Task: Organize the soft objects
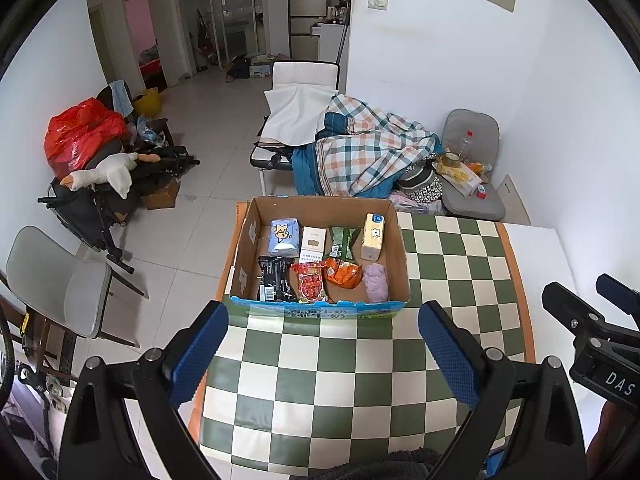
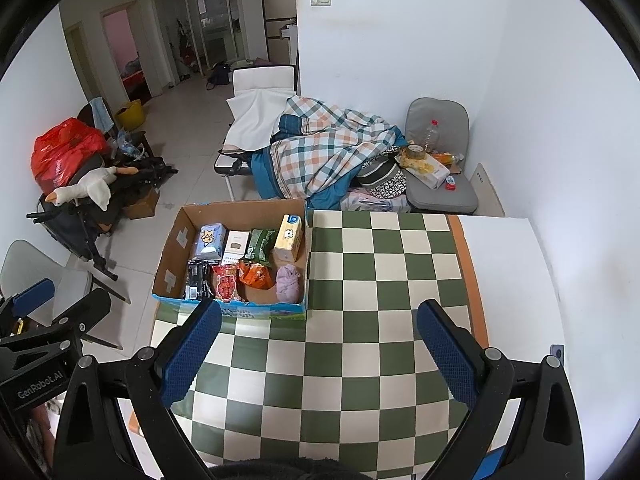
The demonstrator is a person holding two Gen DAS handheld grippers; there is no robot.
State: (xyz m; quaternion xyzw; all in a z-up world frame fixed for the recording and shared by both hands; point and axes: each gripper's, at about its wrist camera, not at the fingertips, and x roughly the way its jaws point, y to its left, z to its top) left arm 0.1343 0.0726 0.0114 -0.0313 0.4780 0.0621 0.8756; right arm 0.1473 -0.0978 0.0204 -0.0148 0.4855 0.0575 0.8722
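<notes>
Left wrist | cardboard box (image 1: 396, 240) | holds snack packets, tissue packs, purple cloth (image 1: 376, 282)

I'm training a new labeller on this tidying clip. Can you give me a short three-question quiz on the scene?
1. True or false: both the left gripper and the right gripper are open and hold nothing.
2. Which item lies in the near right corner of the cardboard box? A) the lilac cloth bundle B) the yellow tissue pack C) the black packet
3. Fill in: the box stands on a green and cream ____ tablecloth.

Key: 1 true; 2 A; 3 checked.
</notes>
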